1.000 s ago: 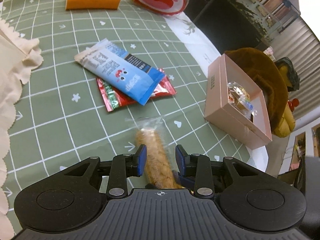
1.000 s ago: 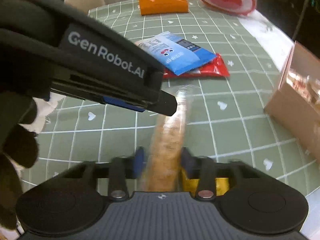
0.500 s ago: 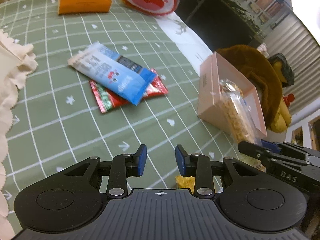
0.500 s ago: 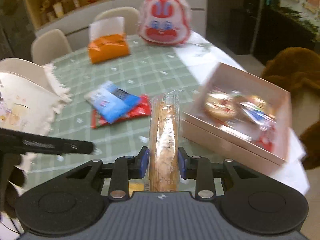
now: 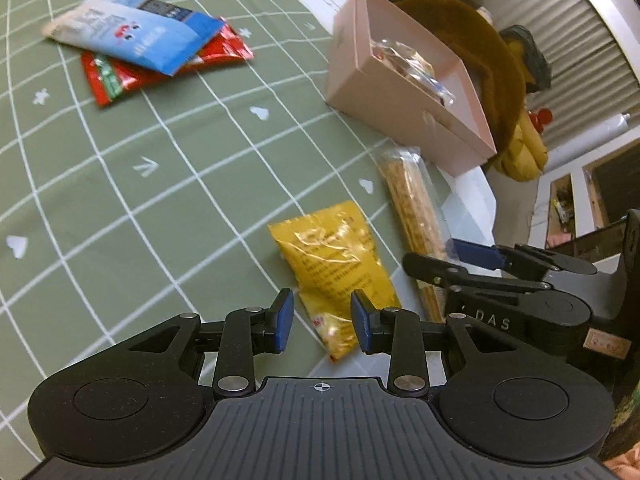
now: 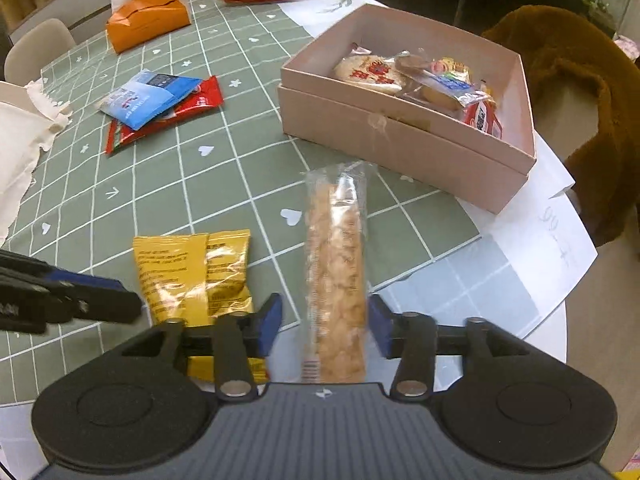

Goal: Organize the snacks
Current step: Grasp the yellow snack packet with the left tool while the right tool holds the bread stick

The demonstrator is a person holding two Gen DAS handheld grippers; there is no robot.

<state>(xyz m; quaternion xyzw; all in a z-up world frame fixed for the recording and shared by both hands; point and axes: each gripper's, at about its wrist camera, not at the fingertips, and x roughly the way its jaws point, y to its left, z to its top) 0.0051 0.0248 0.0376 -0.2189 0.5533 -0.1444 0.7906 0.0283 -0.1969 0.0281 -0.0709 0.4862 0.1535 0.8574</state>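
Yellow packet (image 5: 336,268) beneath left claw (image 5: 322,322), perhaps untouched.

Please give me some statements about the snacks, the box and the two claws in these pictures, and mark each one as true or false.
1. The long cracker pack lies inside the pink box. False: it lies on the tablecloth in front of the box, between the pads of the right claw.
2. The right claw's pads press on the cracker pack. False: the jaws have just been opening, with a gap on each side.
3. The blue packet lies on top of the red packet. True.
4. The pink box already holds several snacks. True.
5. The left claw grips the yellow packet. False: it hangs over the packet, its pads not pressing on it.
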